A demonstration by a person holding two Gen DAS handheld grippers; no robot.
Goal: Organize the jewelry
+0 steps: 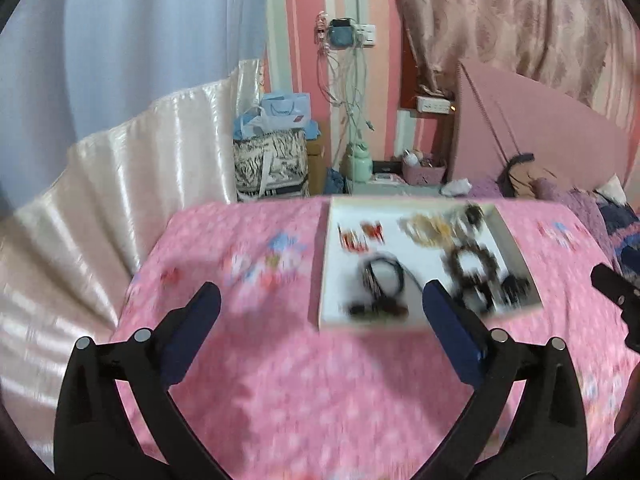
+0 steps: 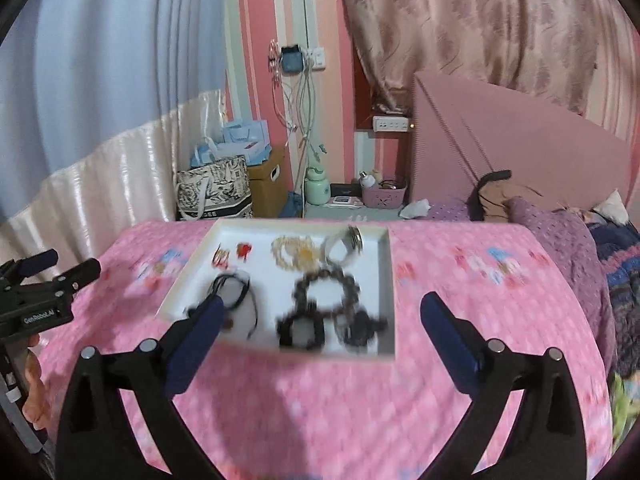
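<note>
— On the bed [image 2: 304, 400], what is lying there?

— A white tray [image 2: 384, 280] is sitting on the pink patterned bedspread, toward the far edge of the bed and a little left of the middle in the right wrist view. Jewelry is lying spread inside it, all of it somewhat blurred.

— Which pieces are showing?

— Small red pieces [image 2: 243, 249] are lying near the tray's far left corner. Pale yellow bead bracelets [image 2: 294, 254] are resting along the far edge, with silver bangles [image 2: 347, 245] leaning just beside them at the far right corner. A dark brown bead bracelet [image 2: 326, 288] is sitting in the middle, and black beaded pieces [image 2: 301, 330] are lying along the near edge. A black cord [image 2: 232, 285] is coiling on the left side.

— And the grippers?

— The right gripper [image 2: 320, 312] is hovering above the near edge of the tray, its blue-padded fingers [image 2: 446, 330] standing wide apart and gripping nothing. The left gripper [image 1: 320, 304] is hanging over the bedspread off the tray's near left corner, its fingers [image 1: 448, 312] also spread wide and empty; its right finger is overlapping the tray's near edge in the left wrist view.

— Are they touching any jewelry?

— I cannot tell whether the right gripper's left finger is touching the black cord; it is overlapping it in view.
</note>
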